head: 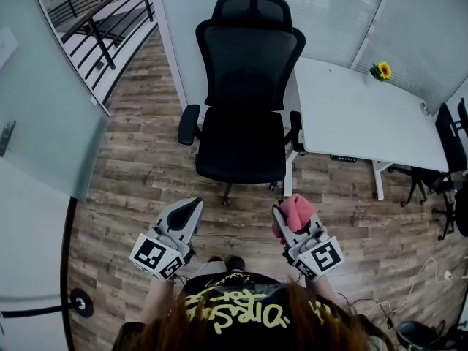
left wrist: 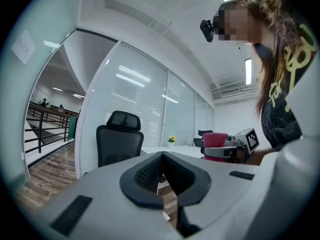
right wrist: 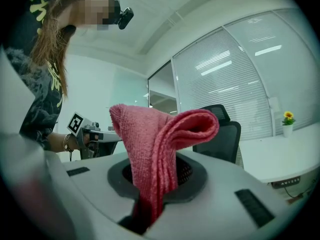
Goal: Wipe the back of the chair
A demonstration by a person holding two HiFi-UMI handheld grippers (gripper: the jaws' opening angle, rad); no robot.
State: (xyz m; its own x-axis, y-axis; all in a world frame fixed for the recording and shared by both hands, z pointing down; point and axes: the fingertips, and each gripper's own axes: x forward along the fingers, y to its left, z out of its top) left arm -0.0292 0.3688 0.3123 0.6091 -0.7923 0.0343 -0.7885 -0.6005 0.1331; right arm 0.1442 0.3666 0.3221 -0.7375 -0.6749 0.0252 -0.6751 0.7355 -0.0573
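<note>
A black mesh office chair (head: 245, 101) with a headrest stands ahead of me, its seat facing me and its back towards the frosted glass wall; it also shows in the left gripper view (left wrist: 119, 141) and the right gripper view (right wrist: 222, 136). My right gripper (head: 290, 218) is shut on a folded pink cloth (head: 295, 211) that sticks up between the jaws (right wrist: 160, 149). My left gripper (head: 184, 214) is shut with nothing in it (left wrist: 162, 176). Both grippers hover close to my body, well short of the chair.
A white desk (head: 365, 115) with a small sunflower pot (head: 380, 71) stands to the chair's right, touching its armrest side. A glass door (head: 44, 108) is at the left. Cables (head: 387, 309) and another dark chair (head: 450, 167) lie at the right.
</note>
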